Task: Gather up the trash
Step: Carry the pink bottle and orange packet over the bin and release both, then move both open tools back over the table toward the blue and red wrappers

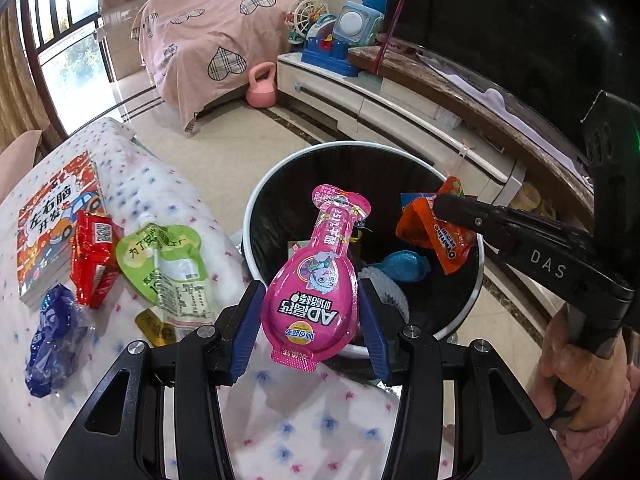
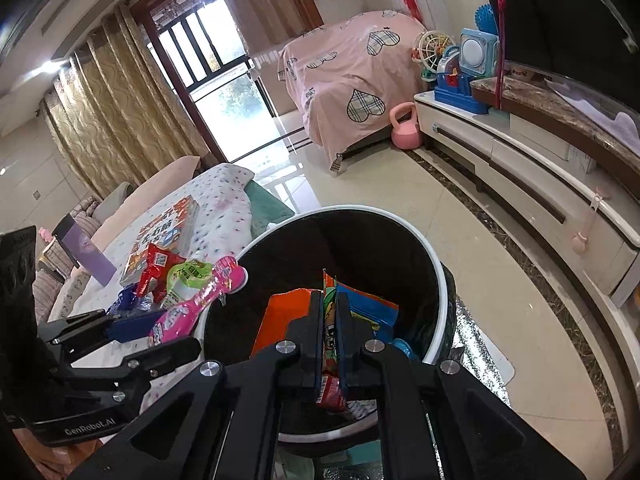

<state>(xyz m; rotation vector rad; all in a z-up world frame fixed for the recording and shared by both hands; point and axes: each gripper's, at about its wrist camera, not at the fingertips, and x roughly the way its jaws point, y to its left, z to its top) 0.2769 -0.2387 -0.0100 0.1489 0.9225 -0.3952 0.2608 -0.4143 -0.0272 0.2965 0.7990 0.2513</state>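
Left gripper (image 1: 310, 312) clamped on pink pouch (image 1: 316, 276) w/ blue pads on both sides, pouch upright, hanging over near rim of trash bin (image 1: 256, 200). Right gripper (image 2: 329, 344) nearly fully closed, pinching orange wrapper (image 1: 434, 230) above bin's mouth. Inside bin: blue item (image 1: 402, 266) and other bits, can't tell what. Left of bin, on dotted cloth (image 1: 168, 184): green pouch (image 1: 168, 256), red packet (image 1: 94, 254), blue bag (image 1: 54, 344), gold piece (image 1: 154, 326), kids' book (image 1: 56, 220). Beyond bin: TV stand (image 1: 400, 108), pink kettlebell (image 1: 262, 88).
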